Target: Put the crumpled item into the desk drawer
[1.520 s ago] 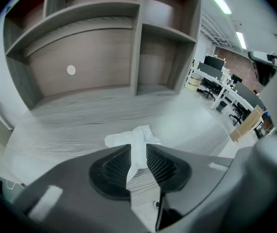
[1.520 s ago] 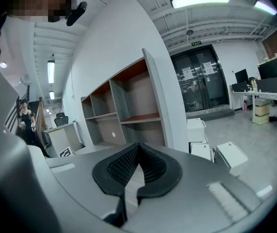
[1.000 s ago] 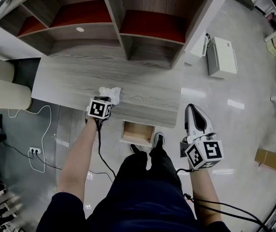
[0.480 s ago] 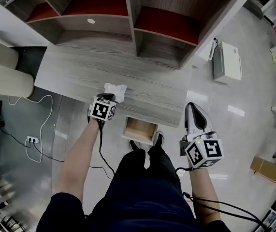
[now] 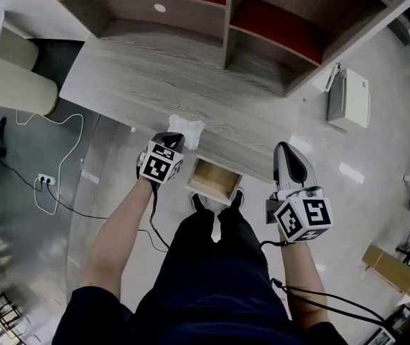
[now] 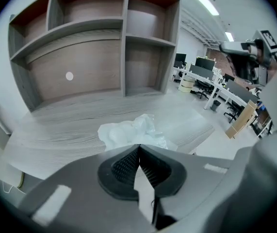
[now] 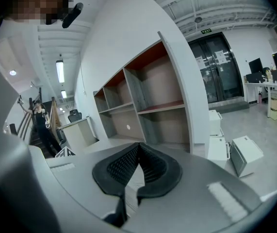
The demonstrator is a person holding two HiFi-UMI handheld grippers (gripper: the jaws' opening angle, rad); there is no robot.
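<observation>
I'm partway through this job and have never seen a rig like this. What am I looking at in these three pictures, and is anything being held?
There is no robot arm here: a person holds a two-jaw gripper in each hand. The head view comes from a camera on the person's head, looking steeply down. The other two views come from cameras riding on each gripper, looking along its jaws. The cubes with square markers are part of the grippers.

A white crumpled item lies on the grey desk, near its front edge. Below that edge a small drawer stands open.

The left gripper has its jaws together right at the crumpled item; I cannot tell whether they pinch an edge. The right gripper hangs over the floor to the right of the drawer, jaws together, holding nothing.
</observation>
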